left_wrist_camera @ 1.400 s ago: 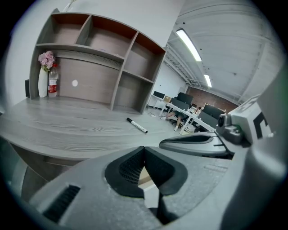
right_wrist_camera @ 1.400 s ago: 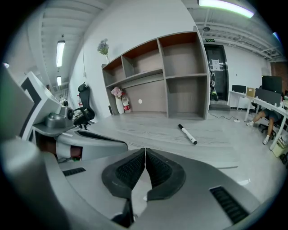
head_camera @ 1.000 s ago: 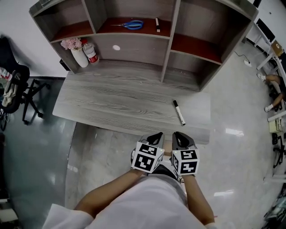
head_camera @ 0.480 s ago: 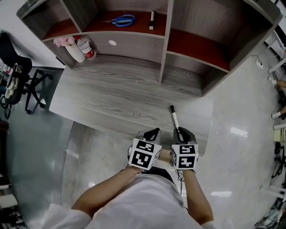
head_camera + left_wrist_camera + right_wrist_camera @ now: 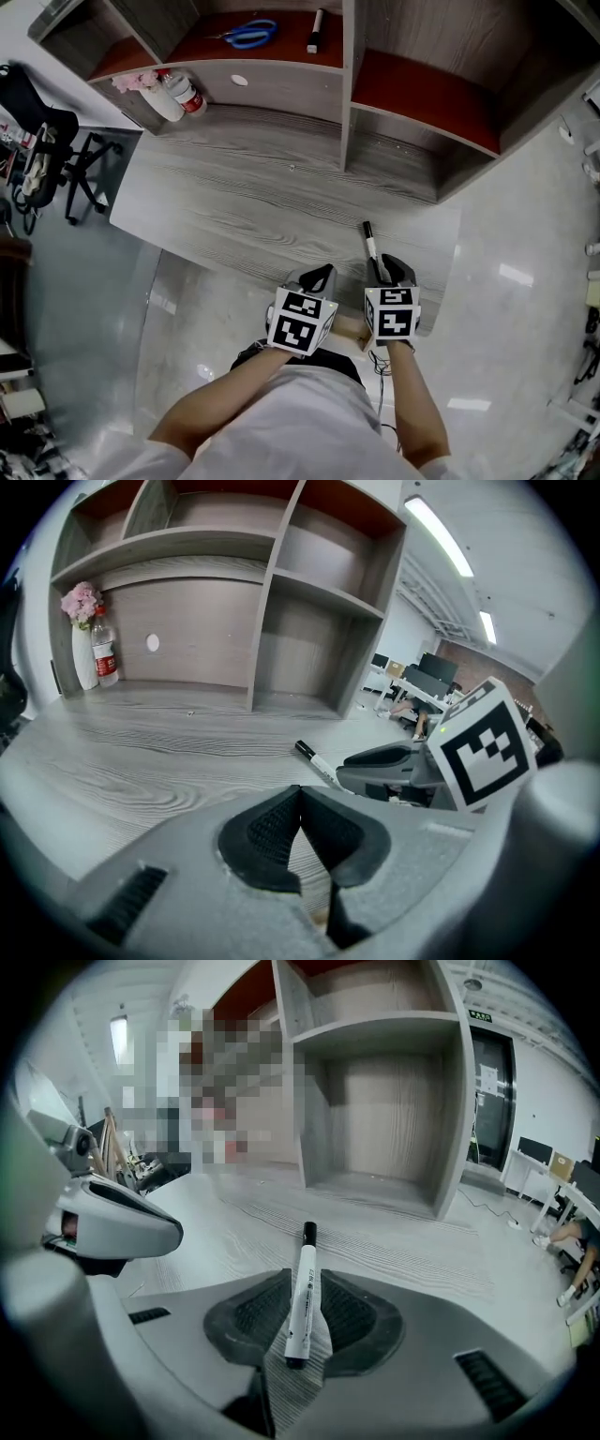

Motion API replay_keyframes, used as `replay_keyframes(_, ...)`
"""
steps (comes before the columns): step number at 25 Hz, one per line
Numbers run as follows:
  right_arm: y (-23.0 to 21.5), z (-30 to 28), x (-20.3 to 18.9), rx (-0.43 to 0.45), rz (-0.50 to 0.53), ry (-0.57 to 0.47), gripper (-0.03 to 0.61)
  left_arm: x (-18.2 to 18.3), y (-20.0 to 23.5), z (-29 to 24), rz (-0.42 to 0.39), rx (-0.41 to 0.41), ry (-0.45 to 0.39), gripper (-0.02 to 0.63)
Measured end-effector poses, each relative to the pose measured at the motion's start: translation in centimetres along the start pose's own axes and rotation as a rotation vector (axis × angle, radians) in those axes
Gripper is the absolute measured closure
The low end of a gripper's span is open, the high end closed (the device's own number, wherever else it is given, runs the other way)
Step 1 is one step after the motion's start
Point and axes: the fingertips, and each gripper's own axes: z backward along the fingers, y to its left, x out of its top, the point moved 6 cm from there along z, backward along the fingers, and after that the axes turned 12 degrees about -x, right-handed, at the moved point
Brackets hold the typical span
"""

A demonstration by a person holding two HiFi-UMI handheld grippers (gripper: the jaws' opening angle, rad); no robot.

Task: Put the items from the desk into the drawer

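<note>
Marker [image 5: 302, 1288] lies flat on the desk [image 5: 234, 206], near the front edge toward its right end, cap pointing at the shelf unit [image 5: 412, 94]. Right gripper [image 5: 306, 1271] is clenched on the marker's barrel, one jaw on each side. Left gripper [image 5: 300, 789] sits just beside it at the desk edge, jaws pressed together, nothing between them.

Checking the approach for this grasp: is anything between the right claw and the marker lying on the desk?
Nothing visible stands between them. The marker lies on the desk directly between the right claw's jaws, which sit against its sides.
</note>
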Motion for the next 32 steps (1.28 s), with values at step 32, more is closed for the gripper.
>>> replay_keyframes(32, 2.6, 3.2, -2.0, -0.032, -0.023, 0.023, 0.526, -3.5, -0.6, 2.7, -0.013, -0.042, 0.024, 0.611)
